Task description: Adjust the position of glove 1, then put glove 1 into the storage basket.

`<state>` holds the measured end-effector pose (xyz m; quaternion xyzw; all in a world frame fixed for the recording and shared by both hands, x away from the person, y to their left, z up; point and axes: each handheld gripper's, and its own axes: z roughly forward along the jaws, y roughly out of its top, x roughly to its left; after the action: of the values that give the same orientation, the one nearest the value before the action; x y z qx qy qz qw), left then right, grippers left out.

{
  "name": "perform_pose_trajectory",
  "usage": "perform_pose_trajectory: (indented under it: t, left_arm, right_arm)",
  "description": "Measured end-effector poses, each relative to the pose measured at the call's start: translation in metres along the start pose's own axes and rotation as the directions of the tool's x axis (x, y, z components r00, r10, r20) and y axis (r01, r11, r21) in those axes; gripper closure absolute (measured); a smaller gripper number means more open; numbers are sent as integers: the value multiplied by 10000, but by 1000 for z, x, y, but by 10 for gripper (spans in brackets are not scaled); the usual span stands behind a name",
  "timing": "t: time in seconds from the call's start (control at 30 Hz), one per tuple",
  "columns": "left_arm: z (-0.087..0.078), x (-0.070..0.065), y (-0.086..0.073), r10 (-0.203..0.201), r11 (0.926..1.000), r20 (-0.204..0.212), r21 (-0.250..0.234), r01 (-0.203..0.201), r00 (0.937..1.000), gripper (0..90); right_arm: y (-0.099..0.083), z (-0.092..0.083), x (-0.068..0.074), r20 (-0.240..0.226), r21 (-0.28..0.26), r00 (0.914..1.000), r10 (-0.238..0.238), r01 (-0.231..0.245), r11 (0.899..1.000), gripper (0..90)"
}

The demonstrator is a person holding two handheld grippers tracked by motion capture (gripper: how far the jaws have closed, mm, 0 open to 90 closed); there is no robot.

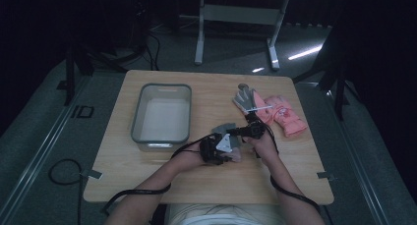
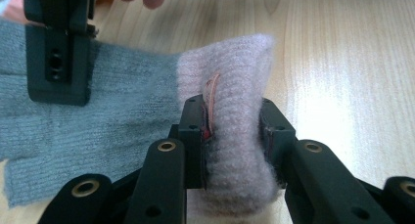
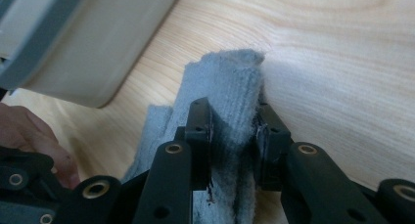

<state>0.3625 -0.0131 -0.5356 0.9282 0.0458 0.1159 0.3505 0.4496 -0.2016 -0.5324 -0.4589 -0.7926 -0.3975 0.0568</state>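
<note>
High view showed us holding a grey glove (image 1: 227, 132) at the front middle of the table (image 1: 147, 176), between the two grippers. Our left gripper (image 2: 230, 136) had its jaws clamped on the fuzzy pale cuff end, bunched upright between the pads. Our right gripper (image 3: 234, 136) pinched a fold of the grey knit body, with the grey bin (image 3: 73, 53) just beyond it. The glove's long axis ran from one claw to the other, so both hands sat at the glove, neither nearer. We judged that the next move turned on the bin (image 1: 162, 114) lying to the left and slightly farther back, on the left hand's side. Another grey glove (image 1: 245, 101) and a pink pair (image 1: 285, 114) lay farther back on the right.
</note>
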Motion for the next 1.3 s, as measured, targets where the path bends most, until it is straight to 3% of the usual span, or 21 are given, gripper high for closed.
perform_pose_trajectory:
  t: [0.07,0.13,0.27,0.4,0.57,0.73,1.13,1.3]
  left_arm:
    - [-8,-1,5,62,9999,-43,-115,-63,10000,690]
    - [-19,-1,10,300,9994,-155,-167,-303,9994,690]
    - [-31,1,15,441,9988,-183,-202,-445,9989,690]
    - [-47,8,22,757,9970,-364,-114,-762,9965,689]
    - [-70,19,28,791,9959,-363,-405,-805,9962,687]
    - [-90,26,33,974,9946,-433,-323,-989,9943,687]
    - [-124,37,25,1191,9929,-928,162,-1181,9885,686]
    - [-135,39,16,1153,9932,-1079,306,-1127,9874,686]
  right_arm:
    - [1,-3,2,-19,-64,10000,-27,27,10000,726]
    - [3,-13,12,68,-350,9990,-436,438,9984,728]
    - [8,-21,18,-38,-492,9984,-565,562,9972,730]
    - [17,-28,25,-85,-736,9978,-662,654,9951,733]
    - [30,-39,36,-50,-1090,9962,-870,859,9903,733]
    - [45,-45,49,-107,-1356,9937,-1115,1090,9847,733]
    - [74,-34,79,-220,-1482,9878,-1544,1495,9776,733]
    - [85,-22,91,-302,-1417,9804,-1944,1884,9718,733]
